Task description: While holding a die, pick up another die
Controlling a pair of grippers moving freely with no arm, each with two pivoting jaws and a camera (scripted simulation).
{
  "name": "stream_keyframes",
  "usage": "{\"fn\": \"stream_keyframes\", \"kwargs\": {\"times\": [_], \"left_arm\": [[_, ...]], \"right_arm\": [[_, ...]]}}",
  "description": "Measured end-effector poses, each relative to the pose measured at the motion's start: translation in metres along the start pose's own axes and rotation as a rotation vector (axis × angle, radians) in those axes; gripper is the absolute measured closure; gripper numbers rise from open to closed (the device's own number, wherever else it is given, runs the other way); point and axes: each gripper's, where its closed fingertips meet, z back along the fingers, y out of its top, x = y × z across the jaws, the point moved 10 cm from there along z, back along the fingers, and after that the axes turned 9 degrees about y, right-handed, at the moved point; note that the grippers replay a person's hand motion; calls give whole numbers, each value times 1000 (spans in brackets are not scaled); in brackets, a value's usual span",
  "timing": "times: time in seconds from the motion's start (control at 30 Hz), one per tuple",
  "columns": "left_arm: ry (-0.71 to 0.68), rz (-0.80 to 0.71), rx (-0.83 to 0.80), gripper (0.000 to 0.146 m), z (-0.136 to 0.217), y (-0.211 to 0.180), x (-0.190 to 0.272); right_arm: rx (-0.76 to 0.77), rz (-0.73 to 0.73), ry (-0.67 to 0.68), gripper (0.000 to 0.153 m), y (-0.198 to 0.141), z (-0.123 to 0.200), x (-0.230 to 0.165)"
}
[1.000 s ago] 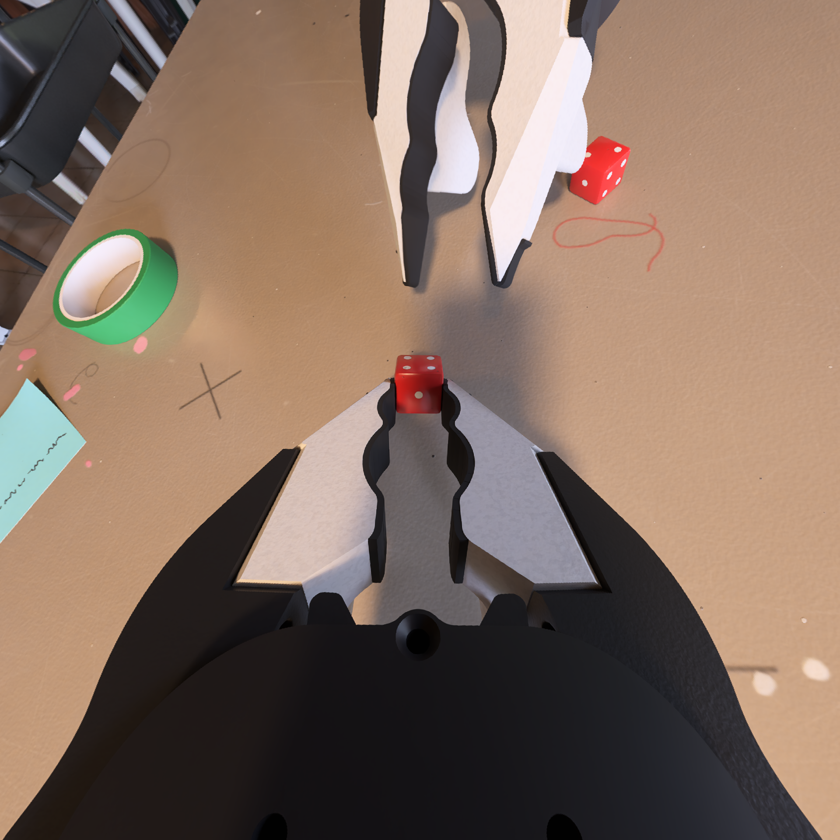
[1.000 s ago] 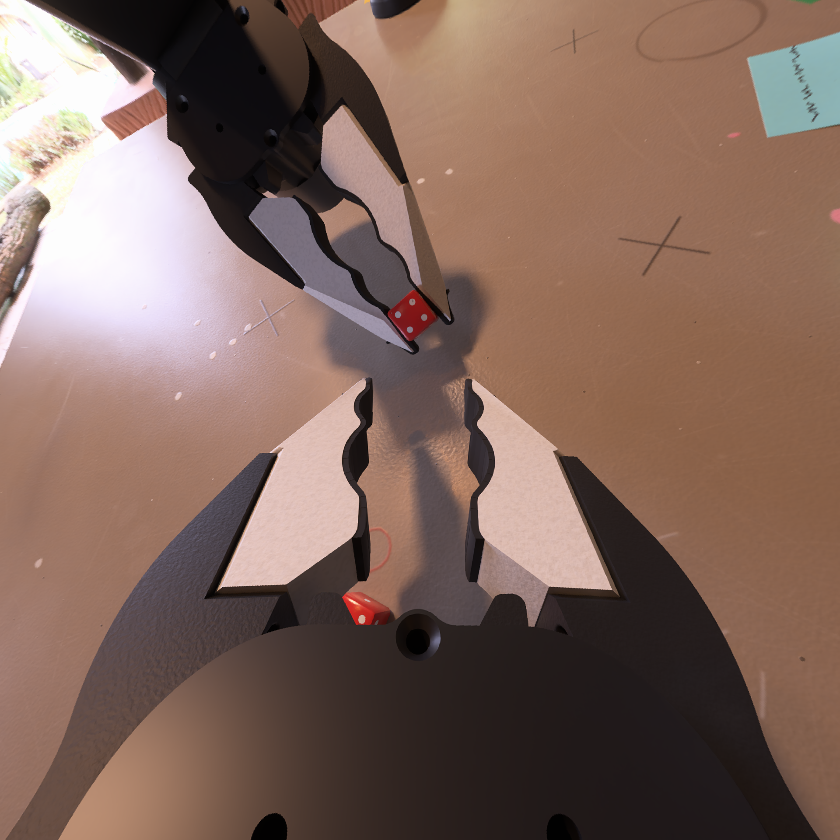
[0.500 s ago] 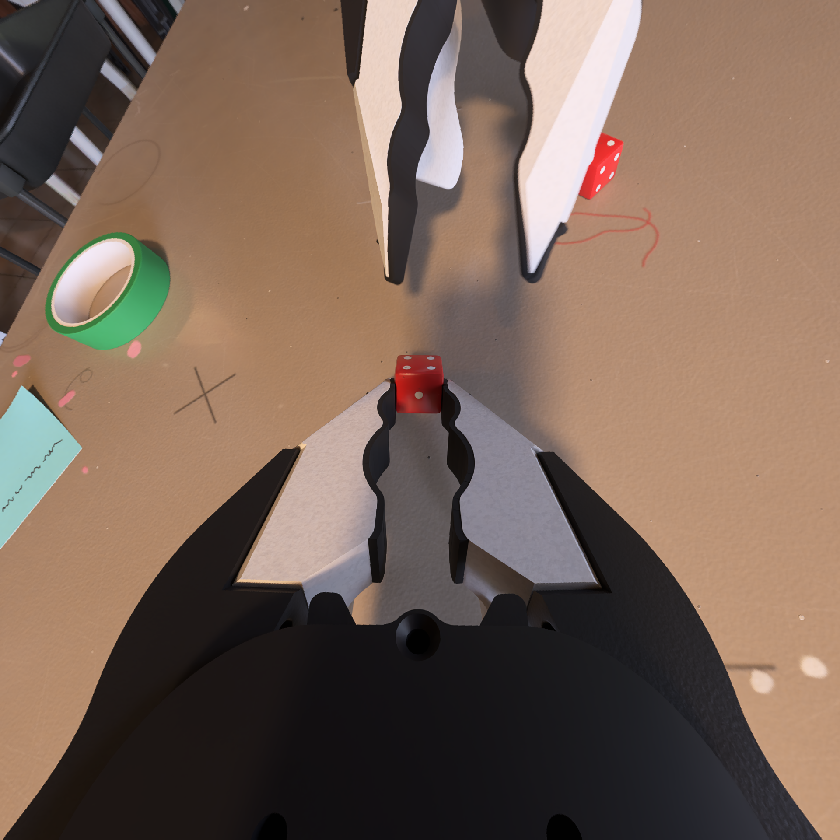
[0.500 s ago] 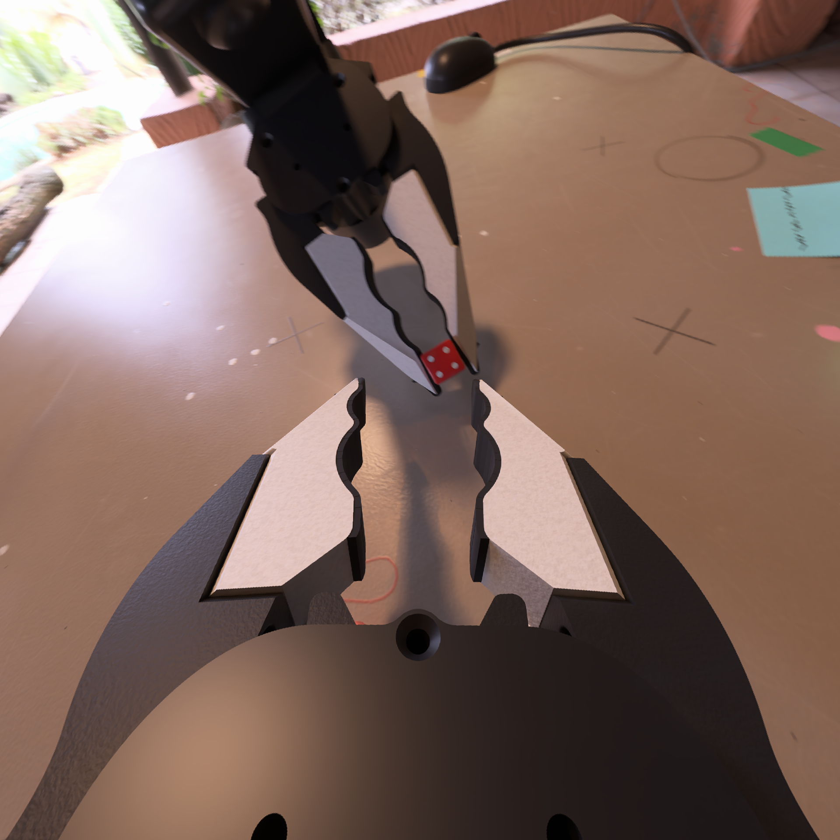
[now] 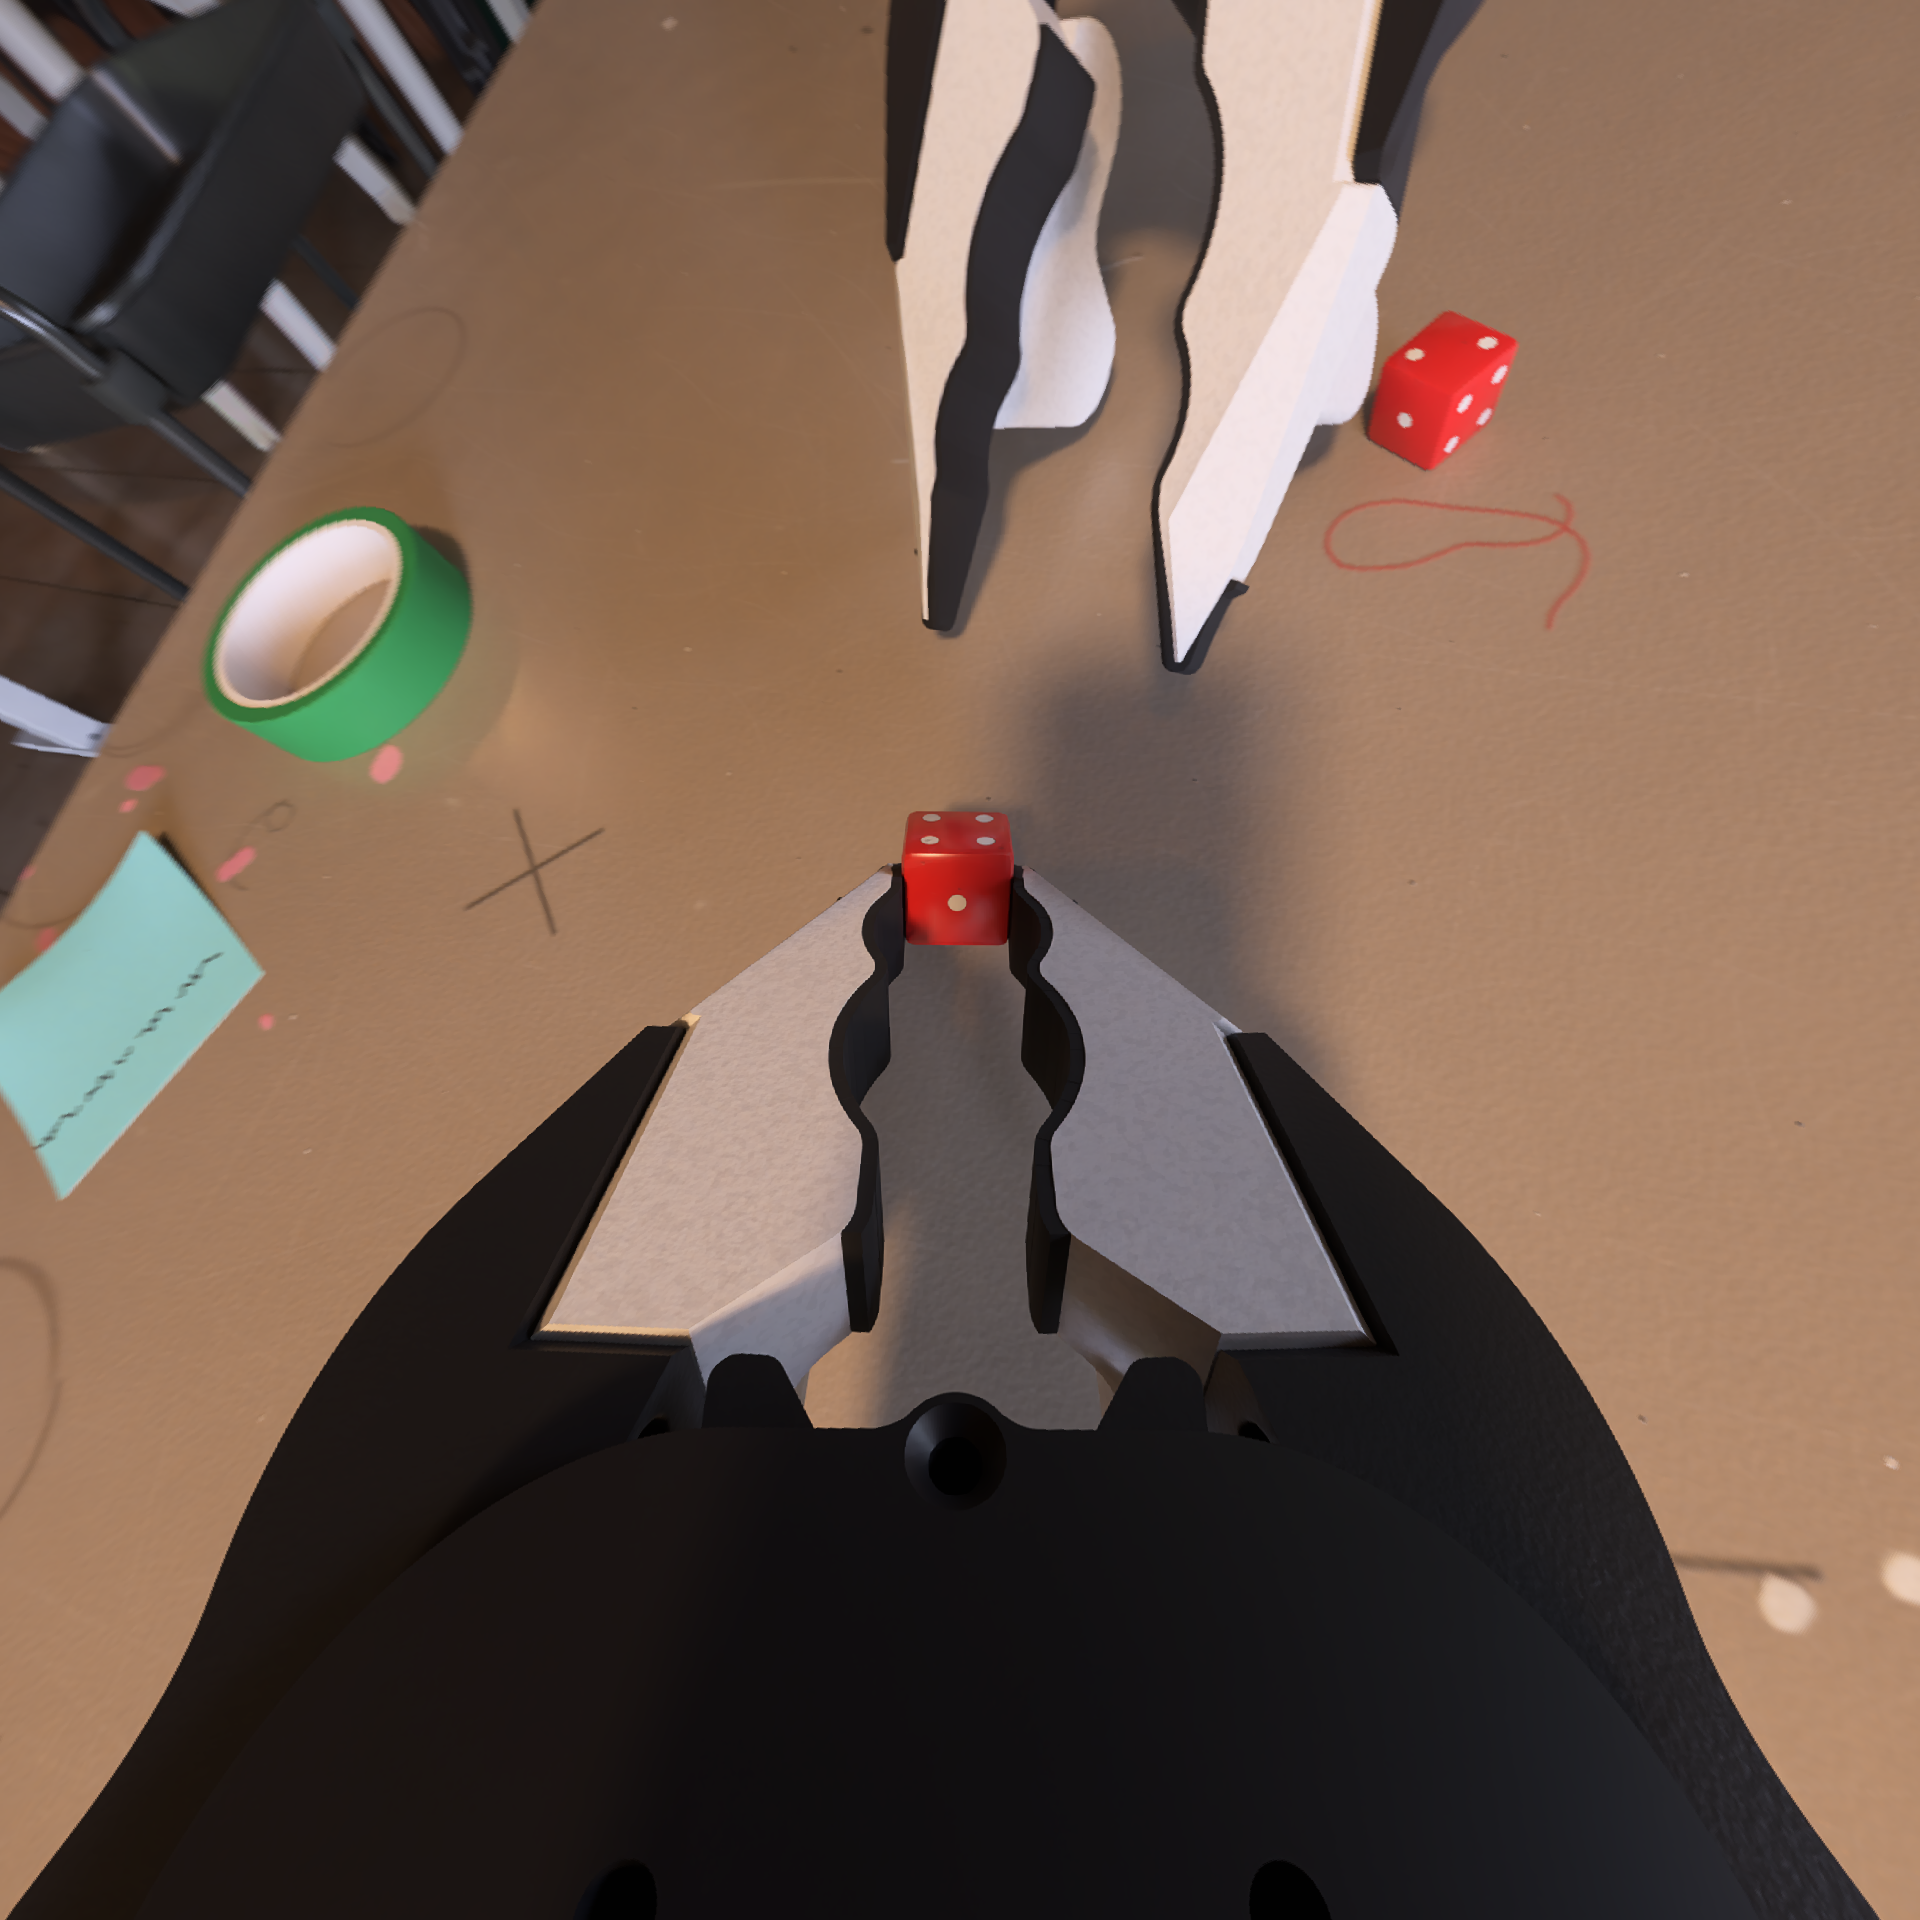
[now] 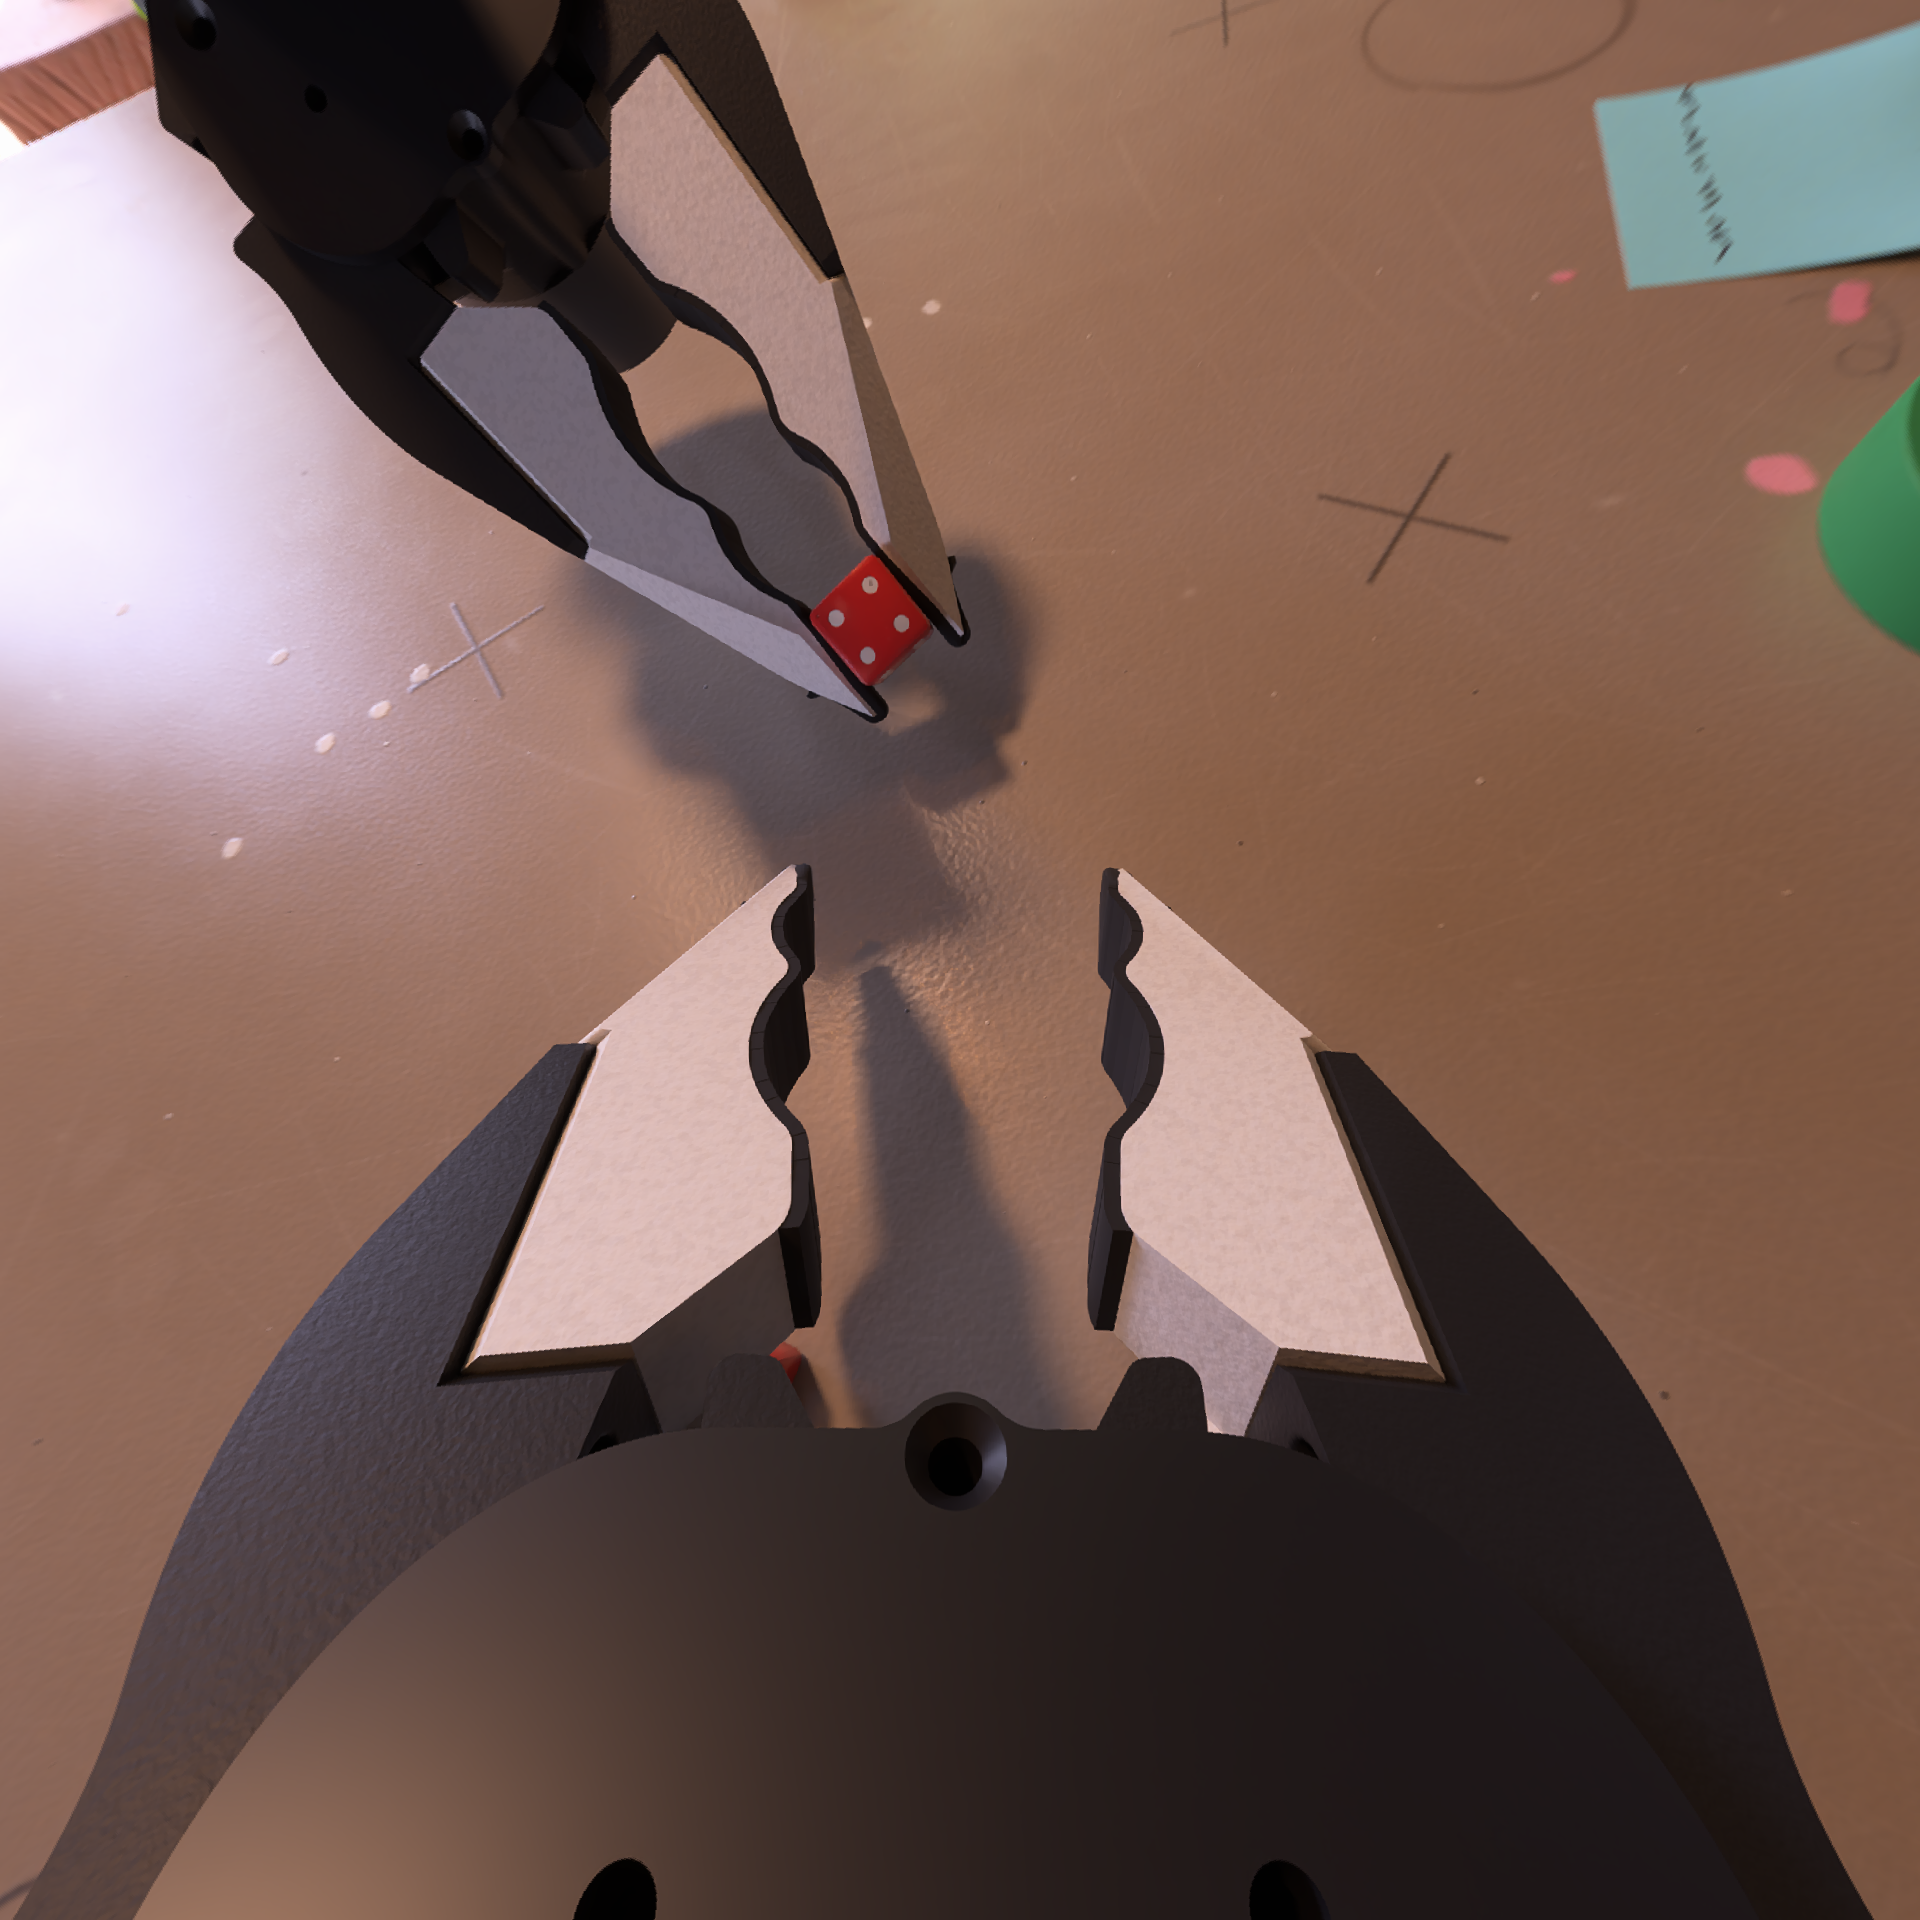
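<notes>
Brown and scuffed with pencil crosses, the tabletop carries a green tape roll and a pale blue note off to one side. Over it the left gripper pinches the held die at its fingertips. The right gripper hangs with fingers spread wide and empty. The second die rests on the table beside a red scribble, behind and just outside those fingers. To do this well, I'd back the right gripper up, centre the gap over that die, then descend squarely before squeezing.
</notes>
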Motion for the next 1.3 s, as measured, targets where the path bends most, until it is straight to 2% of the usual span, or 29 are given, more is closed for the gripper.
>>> {"fn": "stream_keyframes", "kwargs": {"times": [0.2, 0.3, 0.4, 0.5, 0.6, 0.77, 0.9, 1.07, 1.17, 1.3], "left_arm": [[90, 44, 80, 127, 7, 0, -7], [122, 90, 145, 127, 12, -1, -11], [133, 124, 224, 127, 19, -1, -14], [125, 142, 287, 127, 23, -2, -16], [118, 148, 297, 127, 24, -2, -16], [90, 124, 305, 127, 23, 0, -12], [84, 118, 304, 127, 23, 0, -11], [81, 119, 307, 127, 23, 0, -11], [78, 116, 306, 127, 23, 0, -11], [77, 117, 306, 127, 24, 0, -11]], "right_arm": [[27, 80, -111, 101, 1, 1, -5], [178, 145, -235, 103, 0, 17, -12], [250, 62, -315, 95, -6, 40, -24], [257, 3, -364, 94, -22, 51, -47], [177, -44, -378, 96, -34, 56, -69], [-95, -129, -389, 99, -48, 55, -83], [-112, -155, -364, 95, -55, 45, -80], [-85, -139, -377, 112, -54, 38, -79], [-93, -137, -366, 134, -53, 38, -79], [-19, -76, -410, 134, -32, 54, -94]]}}
